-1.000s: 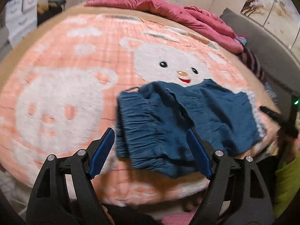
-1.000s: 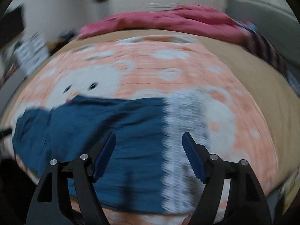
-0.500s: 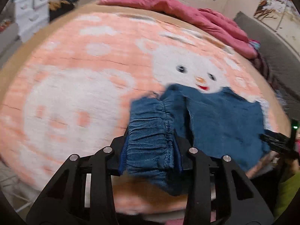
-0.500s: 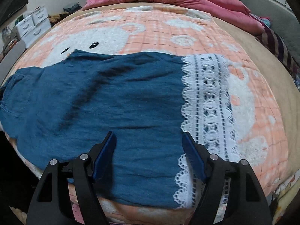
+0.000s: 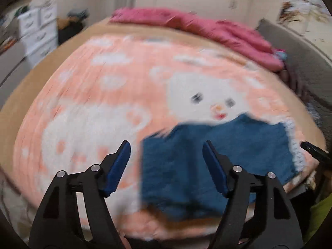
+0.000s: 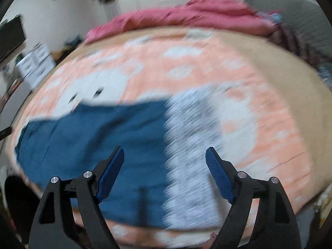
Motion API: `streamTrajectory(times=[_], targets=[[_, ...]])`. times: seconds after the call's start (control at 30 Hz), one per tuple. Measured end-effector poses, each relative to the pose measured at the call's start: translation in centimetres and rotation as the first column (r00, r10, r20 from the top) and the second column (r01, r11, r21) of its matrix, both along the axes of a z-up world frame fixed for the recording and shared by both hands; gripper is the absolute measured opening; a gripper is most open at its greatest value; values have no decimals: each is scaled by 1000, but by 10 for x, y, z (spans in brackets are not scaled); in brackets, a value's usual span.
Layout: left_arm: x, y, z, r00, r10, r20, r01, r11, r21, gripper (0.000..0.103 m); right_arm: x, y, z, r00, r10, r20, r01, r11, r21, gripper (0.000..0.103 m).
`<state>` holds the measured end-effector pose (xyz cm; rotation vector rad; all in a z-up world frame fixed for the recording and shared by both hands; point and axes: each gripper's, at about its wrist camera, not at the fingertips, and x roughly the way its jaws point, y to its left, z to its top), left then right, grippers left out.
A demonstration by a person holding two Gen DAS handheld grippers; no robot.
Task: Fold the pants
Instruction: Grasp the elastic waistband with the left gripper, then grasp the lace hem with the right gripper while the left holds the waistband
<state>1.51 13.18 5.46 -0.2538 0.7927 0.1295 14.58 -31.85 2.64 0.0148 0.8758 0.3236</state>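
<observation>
pants [image 5: 207, 161]: blue, white lace hem | blanket [image 5: 99, 108]: peach, white bears

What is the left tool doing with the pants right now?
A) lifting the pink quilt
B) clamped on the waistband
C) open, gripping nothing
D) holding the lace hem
C: the left tool is spread wide with only air between its blue pads, and the blue pants lie flat on the bear blanket beyond it.

I see soft, even indoor light, no glare. Motion blur smears both fisheye views; only the gripper bodies look sharp. Edges bend and darken into vignette.
</observation>
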Motion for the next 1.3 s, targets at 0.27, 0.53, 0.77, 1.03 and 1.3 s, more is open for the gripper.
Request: streamTrajectory(times=[0.27,0.53,0.77,1.03,1.3], targets=[[120,-92,-3,948,-317,-10,315,946,-81,69,84,-33,-18,984,-13,-175,41,987,157,79],[203,-133,-70,870,-468,-153,451,882,-136,69,119,-45,-59,961,48,-273,29,962,270,55],[212,-140,-95,822,-538,-188,513,842,-168,69,122,-25,-71,957,92,-274,-25,971,239,50],[217,-137,-106,831,-531,-165,500,844,-197,49,103,-13,-61,966,134,-219,-86,973,214,23],[217,-136,-86,867,-493,-80,467,857,-216,3,85,-19,-25,994,88,-69,-72,976,206,16]])
